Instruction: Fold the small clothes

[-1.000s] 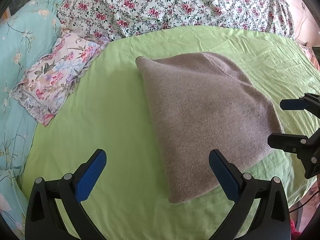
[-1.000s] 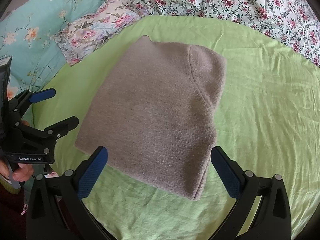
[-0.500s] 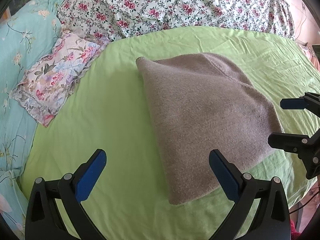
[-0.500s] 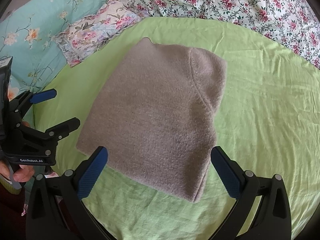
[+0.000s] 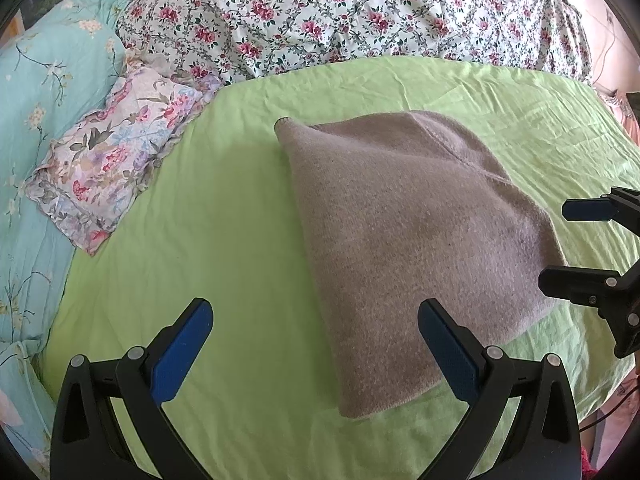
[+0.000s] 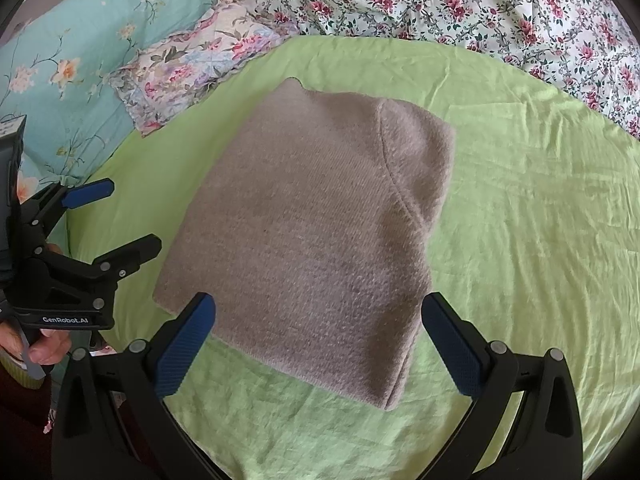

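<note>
A folded grey-brown knit garment point(image 5: 412, 240) lies flat on the green sheet point(image 5: 208, 240); it also shows in the right wrist view point(image 6: 312, 236). My left gripper point(image 5: 316, 344) is open and empty, held just above the garment's near left corner. My right gripper point(image 6: 320, 340) is open and empty, above the garment's near edge. The right gripper also shows at the right edge of the left wrist view point(image 5: 560, 244). The left gripper also shows at the left of the right wrist view point(image 6: 120, 220).
A small floral pillow point(image 5: 108, 168) lies at the sheet's left. A teal floral cover point(image 5: 40, 92) is further left. A rose-patterned quilt point(image 5: 340, 12) is bunched behind the sheet. The bed's edge falls off at the right point(image 5: 616, 384).
The garment appears slightly lower and nearer in the right wrist view. Both grippers stay open and barely move.
</note>
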`<action>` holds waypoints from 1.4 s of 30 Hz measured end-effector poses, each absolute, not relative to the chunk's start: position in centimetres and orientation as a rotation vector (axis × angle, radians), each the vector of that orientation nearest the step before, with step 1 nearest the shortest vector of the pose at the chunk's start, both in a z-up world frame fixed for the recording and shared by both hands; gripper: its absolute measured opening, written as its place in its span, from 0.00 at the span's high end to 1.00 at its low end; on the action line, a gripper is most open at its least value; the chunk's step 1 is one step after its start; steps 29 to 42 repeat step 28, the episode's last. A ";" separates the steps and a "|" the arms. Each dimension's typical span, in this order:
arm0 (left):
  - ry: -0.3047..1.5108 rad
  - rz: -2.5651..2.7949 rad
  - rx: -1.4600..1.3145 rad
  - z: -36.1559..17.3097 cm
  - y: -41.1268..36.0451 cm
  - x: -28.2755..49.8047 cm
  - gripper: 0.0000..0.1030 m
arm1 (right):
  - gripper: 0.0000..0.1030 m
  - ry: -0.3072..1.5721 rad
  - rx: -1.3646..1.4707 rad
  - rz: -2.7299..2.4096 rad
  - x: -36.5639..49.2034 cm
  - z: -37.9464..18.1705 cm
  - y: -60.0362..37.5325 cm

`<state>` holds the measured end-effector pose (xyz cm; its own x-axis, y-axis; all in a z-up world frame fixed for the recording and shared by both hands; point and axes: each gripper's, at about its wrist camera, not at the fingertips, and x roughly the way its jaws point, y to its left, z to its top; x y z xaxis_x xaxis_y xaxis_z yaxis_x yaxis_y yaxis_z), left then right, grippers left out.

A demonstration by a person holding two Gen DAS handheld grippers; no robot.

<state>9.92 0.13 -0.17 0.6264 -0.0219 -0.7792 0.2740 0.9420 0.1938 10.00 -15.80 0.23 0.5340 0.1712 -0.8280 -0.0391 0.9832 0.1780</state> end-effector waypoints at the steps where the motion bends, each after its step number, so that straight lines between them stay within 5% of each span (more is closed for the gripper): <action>1: 0.881 -0.172 0.309 -0.2 0.2 10.1 0.00 | 0.00 0.999 0.145 0.125 10.1 0.2 -15.9; 42: 0.896 -0.154 0.299 0.1 0.2 12.2 0.00 | 0.00 0.999 0.156 0.126 11.6 0.4 -17.8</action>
